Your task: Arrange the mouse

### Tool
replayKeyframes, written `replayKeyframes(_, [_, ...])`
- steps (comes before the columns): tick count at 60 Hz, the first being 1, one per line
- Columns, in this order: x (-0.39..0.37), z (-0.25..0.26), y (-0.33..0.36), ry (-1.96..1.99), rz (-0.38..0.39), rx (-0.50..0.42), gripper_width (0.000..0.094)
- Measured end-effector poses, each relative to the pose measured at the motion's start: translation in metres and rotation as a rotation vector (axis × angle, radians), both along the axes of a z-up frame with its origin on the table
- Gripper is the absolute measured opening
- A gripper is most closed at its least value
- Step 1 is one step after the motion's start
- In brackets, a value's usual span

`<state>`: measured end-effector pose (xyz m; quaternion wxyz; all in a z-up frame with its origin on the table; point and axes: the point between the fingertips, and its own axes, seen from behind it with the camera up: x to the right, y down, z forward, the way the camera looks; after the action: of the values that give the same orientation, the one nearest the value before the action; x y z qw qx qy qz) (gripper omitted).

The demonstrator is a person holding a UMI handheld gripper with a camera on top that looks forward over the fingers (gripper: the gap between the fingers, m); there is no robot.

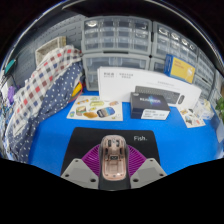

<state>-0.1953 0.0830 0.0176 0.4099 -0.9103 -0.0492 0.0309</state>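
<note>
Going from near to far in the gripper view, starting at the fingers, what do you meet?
Gripper shut on the mouse → black mat → dark box → white box → drawer cabinets.

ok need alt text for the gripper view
A mouse sits clamped between the gripper's two purple-padded fingers over a blue table. Beyond it lie a white box and a dark box, with drawer racks behind.
</note>
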Motion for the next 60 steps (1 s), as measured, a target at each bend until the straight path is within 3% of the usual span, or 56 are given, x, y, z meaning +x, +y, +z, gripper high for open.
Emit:
replayKeyframes(6, [0.001, -0.028, -0.007, 0.005, -0.019, -0.048, 0.0356])
replayKeyframes(11, [0.003, -0.025, -0.005, -0.01, -0.017, -0.005, 0.0346])
replayKeyframes(21, [0.006, -0.024, -0.004, -0.014, -0.059, 0.004, 0.0465])
replayKeyframes(25, [0.013, -0.023, -0.005, -0.028, -0.088, -0.006, 0.0631])
replayKeyframes(26, [0.015, -0.023, -0.007, -0.034, -0.093, -0.011, 0.0723])
replayKeyframes(29, [0.016, -0.018, -0.011, -0.033, -0.098, -0.019, 0.0862])
replayKeyframes(39, [0.013, 0.033, -0.038, 0.021, -0.113, 0.048, 0.0849])
replayKeyframes(60, [0.008, 0.136, -0.156, 0.056, -0.057, 0.174, 0.0842])
